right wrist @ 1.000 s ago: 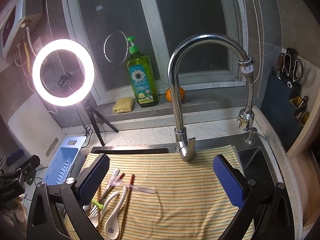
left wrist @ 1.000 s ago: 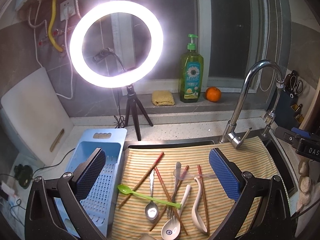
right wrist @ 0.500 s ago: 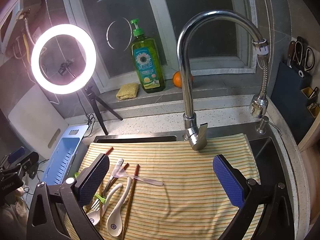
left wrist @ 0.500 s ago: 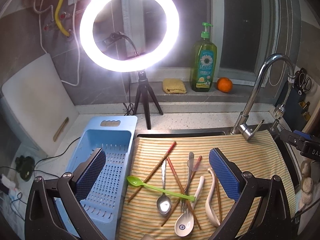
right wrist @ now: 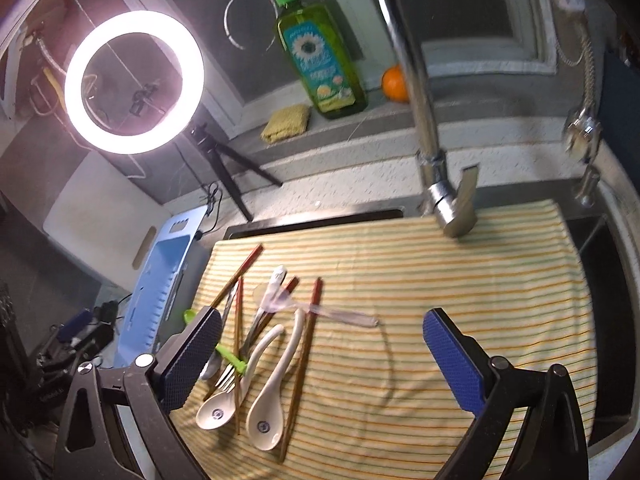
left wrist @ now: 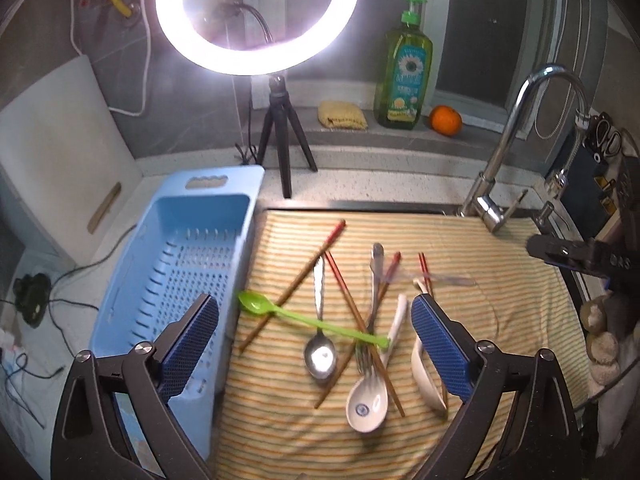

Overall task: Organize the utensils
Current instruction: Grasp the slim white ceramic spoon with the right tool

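- Readable text: none sharp; daisy label on the soap bottle [left wrist: 405, 76], letters blurred.
- Left gripper [left wrist: 316, 346]: jaws closing, nothing grasped, over utensils [left wrist: 352, 320] piled on striped cloth [right wrist: 440, 280].
- Right gripper [right wrist: 322, 360]: closing, empty, above bare cloth.
- Only the left view shows the inside of the blue basket [left wrist: 176, 256].

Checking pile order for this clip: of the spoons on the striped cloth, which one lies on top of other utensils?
The green plastic spoon: its long handle crosses over the metal spoon and brown chopsticks. The white ceramic spoons lie lower.

Ring light [left wrist: 256, 16] top cut off by the frame edge, faucet [right wrist: 416, 92] arch cropped in the right view, clear plastic spoon [left wrist: 436, 278] motion-blurred, soap bottle [left wrist: 404, 80] label unreadable
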Available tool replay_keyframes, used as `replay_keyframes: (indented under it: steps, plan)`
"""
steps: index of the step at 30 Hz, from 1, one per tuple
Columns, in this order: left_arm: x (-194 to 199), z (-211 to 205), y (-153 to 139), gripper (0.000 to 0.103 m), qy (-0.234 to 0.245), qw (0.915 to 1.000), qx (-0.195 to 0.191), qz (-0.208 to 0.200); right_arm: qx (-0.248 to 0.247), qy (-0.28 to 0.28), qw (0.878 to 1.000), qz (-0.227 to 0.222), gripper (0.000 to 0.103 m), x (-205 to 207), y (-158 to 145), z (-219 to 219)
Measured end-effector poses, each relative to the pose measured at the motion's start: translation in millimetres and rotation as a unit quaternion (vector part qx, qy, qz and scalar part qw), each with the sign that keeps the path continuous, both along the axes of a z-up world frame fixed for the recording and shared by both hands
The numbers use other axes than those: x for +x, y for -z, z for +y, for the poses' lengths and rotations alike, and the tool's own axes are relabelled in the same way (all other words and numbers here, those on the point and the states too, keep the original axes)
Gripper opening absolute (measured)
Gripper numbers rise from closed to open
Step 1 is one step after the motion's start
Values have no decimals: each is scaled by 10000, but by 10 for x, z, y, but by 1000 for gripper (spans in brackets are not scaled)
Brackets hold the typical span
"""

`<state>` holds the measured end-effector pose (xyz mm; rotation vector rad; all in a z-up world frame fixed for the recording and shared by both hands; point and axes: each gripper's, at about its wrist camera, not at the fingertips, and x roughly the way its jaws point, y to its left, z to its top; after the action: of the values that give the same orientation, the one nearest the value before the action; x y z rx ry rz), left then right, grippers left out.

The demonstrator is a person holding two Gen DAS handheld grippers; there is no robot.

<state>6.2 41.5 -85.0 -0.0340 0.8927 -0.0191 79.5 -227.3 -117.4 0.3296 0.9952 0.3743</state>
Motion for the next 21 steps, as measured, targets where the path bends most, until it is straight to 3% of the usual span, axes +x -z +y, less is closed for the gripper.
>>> replay_keyframes:
  steps: [3,5,7,11,16,19,21]
  plan:
    - [-90,-92,124,92,25,9997,-181,139,187,-267,9990,308,79,71,137,96]
    - [-150,-171,216,83,35,9989,-413,232,283,-492,9971,507,65,119,238,184]
    - [-213,-233,295,80,54,9978,-573,337,423,-787,9936,687,58,165,332,298]
    - [-343,-408,480,65,77,9944,-879,577,581,-1294,9843,1047,46,222,547,550]
    - [-429,-549,640,54,86,9903,-1184,723,572,-1683,9729,1476,41,259,820,775]
    - [-399,-575,723,38,120,9878,-1331,796,614,-1769,9683,1652,36,288,920,814]
    - [-371,-579,770,33,148,9862,-1424,831,671,-1758,9660,1772,34,314,981,811]
